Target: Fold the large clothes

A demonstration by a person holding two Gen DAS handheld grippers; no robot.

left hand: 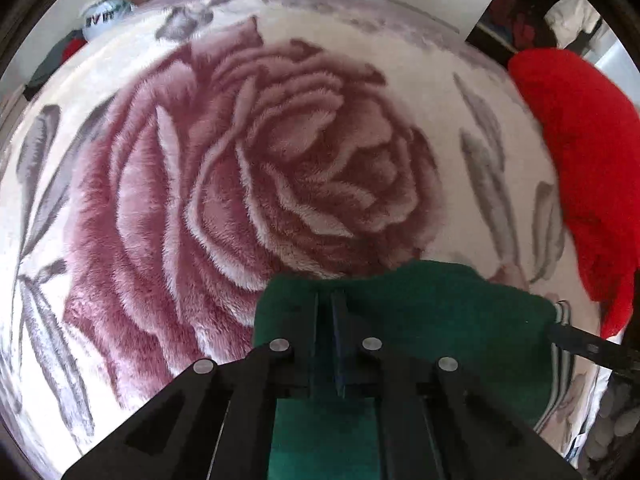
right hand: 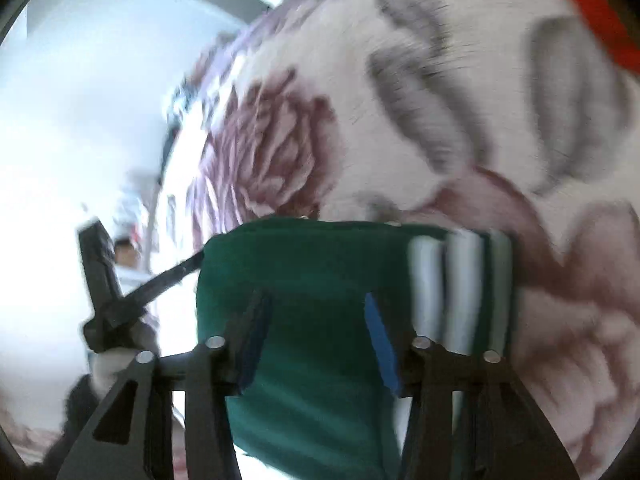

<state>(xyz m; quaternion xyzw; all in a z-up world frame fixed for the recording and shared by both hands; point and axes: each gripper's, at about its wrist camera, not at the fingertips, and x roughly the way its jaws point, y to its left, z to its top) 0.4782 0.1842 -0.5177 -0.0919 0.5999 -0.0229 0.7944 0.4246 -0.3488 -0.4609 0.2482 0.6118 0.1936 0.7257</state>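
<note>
- Here, the left gripper has its fingers closed together over the green garment, pinched fabric hidden.
- The right gripper fingers stand apart around blurred green cloth, pads not pressing.
- The garment lies on the rose-patterned blanket.
- Farther off, a red cloth is cut off at the edge.

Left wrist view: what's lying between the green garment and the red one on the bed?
Only the bare rose-print blanket lies between the green garment and red garment, in the left wrist view.
</note>
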